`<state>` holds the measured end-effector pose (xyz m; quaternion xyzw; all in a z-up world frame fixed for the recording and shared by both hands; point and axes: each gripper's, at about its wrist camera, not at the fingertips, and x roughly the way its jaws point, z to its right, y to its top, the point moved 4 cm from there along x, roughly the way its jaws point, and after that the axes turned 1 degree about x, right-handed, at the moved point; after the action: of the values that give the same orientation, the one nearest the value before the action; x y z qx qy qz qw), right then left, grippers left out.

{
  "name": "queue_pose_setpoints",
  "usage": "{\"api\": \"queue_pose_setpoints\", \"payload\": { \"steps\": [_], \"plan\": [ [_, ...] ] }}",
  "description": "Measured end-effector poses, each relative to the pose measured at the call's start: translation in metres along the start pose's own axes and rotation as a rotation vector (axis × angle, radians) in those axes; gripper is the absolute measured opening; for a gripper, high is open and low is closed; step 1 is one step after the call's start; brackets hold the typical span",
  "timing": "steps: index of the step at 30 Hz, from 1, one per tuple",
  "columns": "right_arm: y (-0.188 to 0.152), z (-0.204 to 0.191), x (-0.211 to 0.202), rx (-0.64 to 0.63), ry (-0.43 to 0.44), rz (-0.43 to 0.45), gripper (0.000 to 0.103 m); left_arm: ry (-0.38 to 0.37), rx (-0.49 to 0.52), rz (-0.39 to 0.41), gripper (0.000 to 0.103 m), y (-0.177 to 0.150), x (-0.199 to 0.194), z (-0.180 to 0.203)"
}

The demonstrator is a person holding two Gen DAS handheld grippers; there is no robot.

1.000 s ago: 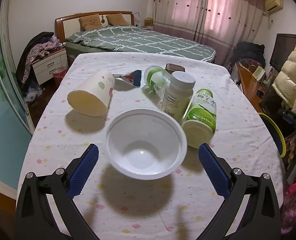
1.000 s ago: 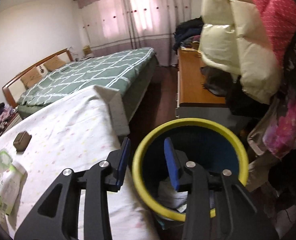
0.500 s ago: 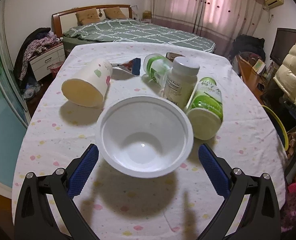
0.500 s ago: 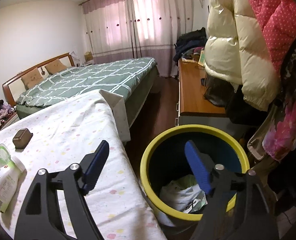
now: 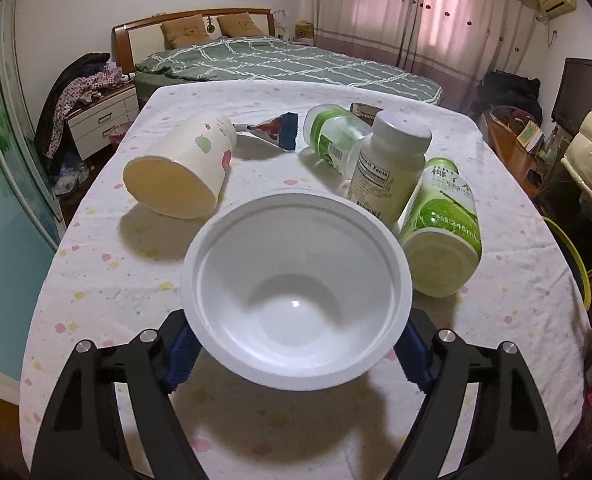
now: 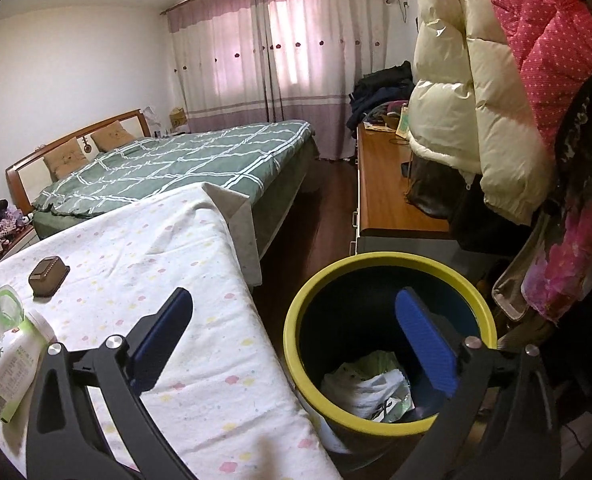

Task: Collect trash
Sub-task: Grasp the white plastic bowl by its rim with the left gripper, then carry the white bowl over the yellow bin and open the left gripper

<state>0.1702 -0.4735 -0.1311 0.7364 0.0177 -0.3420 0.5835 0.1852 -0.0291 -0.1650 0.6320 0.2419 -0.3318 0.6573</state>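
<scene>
White bowl (image 5: 296,292) between left fingers (image 5: 182,354)

Bowl (image 5: 296,300) before bottles (image 5: 392,172), cup (image 5: 180,176) left, bin (image 6: 388,340) right of table (image 6: 156,264)

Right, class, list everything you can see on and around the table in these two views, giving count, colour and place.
bowl: 1, white, near table edge
paper cup: 1, cream, on its side, left of bowl
wrapper: 1, blue-edged, behind cup
green bottle: 1, lying right of bowl
clear bottle: 1, green label, lying further back
pill bottle: 1, white, between those bottles
small box: 1, brown, far end
tablecloth: 1, white, pastel spots
bin: 1, yellow rim, on floor beside table, trash inside
bed: 1, green check cover, beyond table
left gripper: jaws just closing around bowl, contact hidden
right gripper: jaws just opening, empty, above bin
</scene>
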Motion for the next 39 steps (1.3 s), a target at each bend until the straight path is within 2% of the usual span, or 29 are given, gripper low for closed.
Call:
{"api": "queue_pose_setpoints", "payload": {
  "steps": [2, 4, 6, 7, 10, 11, 14, 17, 19, 21, 27, 33, 39],
  "plan": [
    [0.000, -0.001, -0.001, -0.009, -0.013, 0.007, 0.097, 0.002, 0.000, 0.014, 0.080, 0.001, -0.004, -0.001],
    [-0.003, -0.003, 0.004, -0.020, -0.058, -0.030, 0.097, 0.004, 0.002, 0.028, 0.080, 0.001, -0.011, -0.001],
    [-0.007, -0.005, 0.012, -0.025, -0.041, -0.089, 0.097, 0.001, 0.013, 0.039, 0.080, 0.003, -0.018, 0.001],
    [-0.006, -0.003, 0.011, -0.010, -0.029, -0.083, 0.097, -0.005, 0.020, 0.045, 0.080, 0.004, -0.023, 0.004],
    [-0.004, 0.010, -0.004, 0.053, 0.000, -0.006, 0.097, -0.024, 0.049, 0.064, 0.080, 0.009, -0.037, 0.014],
    [-0.003, 0.013, -0.010, 0.051, -0.016, 0.022, 0.097, -0.036, 0.062, 0.071, 0.080, 0.012, -0.042, 0.020],
    [0.003, 0.017, -0.026, 0.009, -0.057, 0.098, 0.097, -0.074, 0.110, 0.090, 0.080, 0.021, -0.055, 0.044],
    [0.006, 0.021, -0.039, -0.041, -0.025, 0.169, 0.097, -0.122, 0.152, 0.103, 0.080, 0.030, -0.059, 0.069],
    [0.007, 0.028, -0.043, -0.051, -0.026, 0.178, 0.097, -0.160, 0.193, 0.107, 0.080, 0.039, -0.058, 0.094],
    [0.008, 0.041, -0.043, -0.047, -0.028, 0.141, 0.097, -0.200, 0.234, 0.105, 0.080, 0.046, -0.055, 0.122],
    [0.011, 0.094, -0.053, 0.051, -0.021, 0.077, 0.097, -0.316, 0.359, 0.074, 0.080, 0.061, -0.033, 0.214],
    [0.003, 0.132, -0.063, 0.069, -0.042, 0.044, 0.097, -0.429, 0.445, -0.026, 0.080, 0.067, 0.001, 0.306],
    [-0.010, 0.155, -0.065, 0.090, -0.062, 0.020, 0.097, -0.487, 0.510, -0.114, 0.080, 0.064, 0.036, 0.382]
  ]
}}
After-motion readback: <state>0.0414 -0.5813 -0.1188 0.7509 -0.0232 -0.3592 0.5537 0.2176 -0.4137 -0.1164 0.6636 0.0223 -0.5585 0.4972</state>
